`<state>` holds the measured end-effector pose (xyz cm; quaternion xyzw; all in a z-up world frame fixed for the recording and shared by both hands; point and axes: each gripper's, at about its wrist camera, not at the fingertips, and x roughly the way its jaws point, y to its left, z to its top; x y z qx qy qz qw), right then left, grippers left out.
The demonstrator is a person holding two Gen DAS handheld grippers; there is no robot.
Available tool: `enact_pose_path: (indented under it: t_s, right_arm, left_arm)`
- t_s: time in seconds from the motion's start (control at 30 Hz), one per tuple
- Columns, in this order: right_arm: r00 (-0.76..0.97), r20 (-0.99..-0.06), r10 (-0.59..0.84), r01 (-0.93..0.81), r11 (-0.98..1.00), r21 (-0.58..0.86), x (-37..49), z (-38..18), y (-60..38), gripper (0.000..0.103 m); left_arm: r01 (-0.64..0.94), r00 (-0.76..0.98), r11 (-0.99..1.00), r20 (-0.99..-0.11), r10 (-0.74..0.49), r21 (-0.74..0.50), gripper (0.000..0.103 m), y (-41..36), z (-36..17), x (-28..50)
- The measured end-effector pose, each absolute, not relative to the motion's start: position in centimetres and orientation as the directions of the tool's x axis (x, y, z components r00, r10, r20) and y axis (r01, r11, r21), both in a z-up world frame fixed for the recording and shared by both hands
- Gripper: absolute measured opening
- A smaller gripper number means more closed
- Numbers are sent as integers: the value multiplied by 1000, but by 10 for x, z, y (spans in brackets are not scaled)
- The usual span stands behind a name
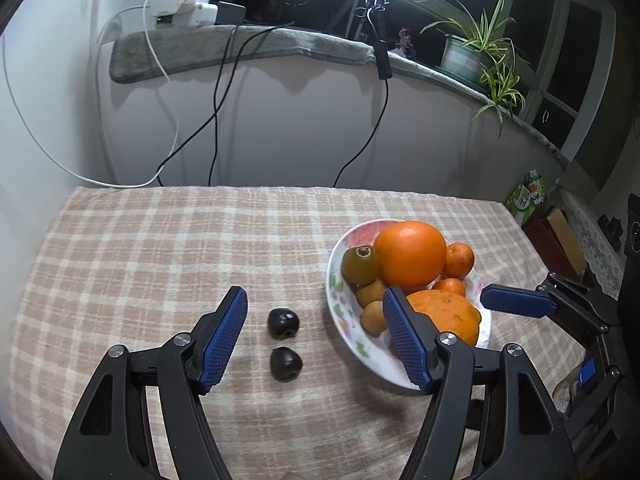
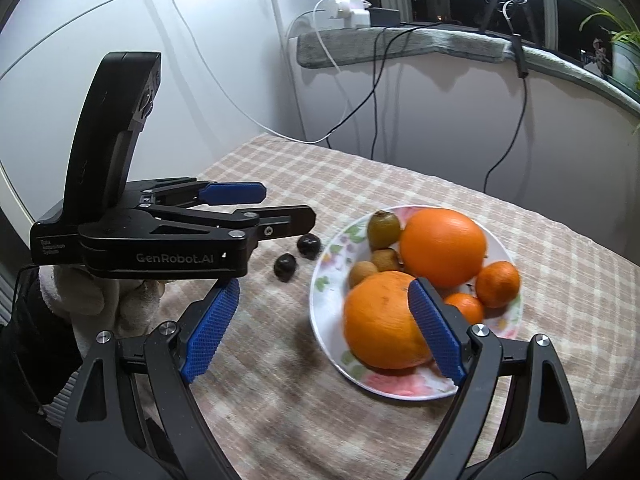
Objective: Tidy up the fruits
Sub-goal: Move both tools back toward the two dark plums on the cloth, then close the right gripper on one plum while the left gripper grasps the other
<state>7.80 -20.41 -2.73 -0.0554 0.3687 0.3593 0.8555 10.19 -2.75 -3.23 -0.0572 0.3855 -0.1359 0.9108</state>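
Note:
A floral plate (image 1: 340, 312) (image 2: 332, 320) on the checked tablecloth holds two large oranges (image 1: 410, 254) (image 2: 442, 246), small tangerines (image 1: 459, 260) (image 2: 497, 284), a kiwi (image 1: 360, 266) (image 2: 383, 230) and small brown fruits (image 1: 372, 318) (image 2: 362, 273). Two dark plums (image 1: 283, 323) (image 2: 308, 246) lie on the cloth left of the plate. My left gripper (image 1: 316, 340) (image 2: 276, 206) is open and empty, above the plums, which sit between its fingers. My right gripper (image 2: 324, 328) is open and empty, hovering at the plate's near left rim beside the near orange (image 2: 380, 320); one of its fingers (image 1: 516, 300) shows at the plate's right.
The table's far edge meets a white wall with hanging cables (image 1: 216, 112). A sill above carries chargers (image 1: 180, 4) and a potted plant (image 1: 472, 52). Boxes and packets (image 1: 556, 240) stand beyond the table's right edge.

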Motion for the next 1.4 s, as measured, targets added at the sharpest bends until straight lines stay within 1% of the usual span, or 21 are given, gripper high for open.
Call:
enact_pose_path:
  t_s: [0.27, 0.3, 0.37, 0.43, 0.5, 0.57, 0.63, 0.7, 0.83, 0.9, 1.0, 1.13, 1.2, 1.4]
  right_arm:
    - [433, -674, 599, -682, 706, 190, 74, -33, -181, 89]
    - [426, -674, 603, -686, 702, 194, 73, -34, -177, 89]
    - [414, -675, 611, -694, 692, 201, 70, -36, -170, 89]
    - [401, -675, 619, -702, 681, 208, 69, -38, -163, 89]
    - [392, -677, 623, -708, 674, 211, 69, -41, -157, 89]
    - [380, -681, 626, -711, 668, 217, 69, -44, -150, 89]
    - [372, -684, 628, -705, 670, 232, 71, -48, -145, 88]
    - [360, -687, 631, -695, 673, 253, 73, -53, -141, 77]
    - [349, -702, 621, -674, 687, 272, 78, -62, -133, 64]
    - [340, -720, 605, -675, 690, 261, 82, -66, -128, 55]
    - [335, -737, 587, -683, 690, 239, 87, -68, -122, 49]
    - [346, -763, 545, -703, 690, 174, 92, -70, -109, 46]
    - [349, -775, 526, -714, 685, 143, 93, -72, -104, 43]
    - [375, -798, 471, -717, 694, 72, 95, -80, -94, 39]
  left_arm:
    - [170, 664, 953, -685, -300, -253, 70, 2, -36, 106]
    - [165, 663, 951, -685, -302, -260, 68, 7, -37, 107]
    - [151, 659, 948, -686, -307, -280, 64, 17, -38, 110]
    - [139, 655, 946, -688, -311, -294, 62, 25, -41, 112]
    - [134, 644, 939, -692, -325, -316, 56, 32, -45, 115]
    - [136, 636, 937, -697, -331, -321, 48, 35, -49, 116]
    - [140, 624, 934, -703, -341, -328, 44, 36, -54, 117]
    - [149, 614, 931, -707, -352, -334, 40, 35, -57, 117]
    - [177, 590, 922, -713, -380, -345, 38, 31, -64, 118]
    - [189, 581, 916, -712, -394, -353, 37, 30, -65, 118]
    - [202, 570, 909, -711, -412, -365, 34, 31, -66, 120]
    - [227, 546, 896, -712, -442, -382, 34, 31, -68, 124]
    - [237, 532, 891, -715, -453, -388, 33, 31, -70, 127]
    - [265, 496, 883, -730, -470, -388, 31, 25, -78, 135]
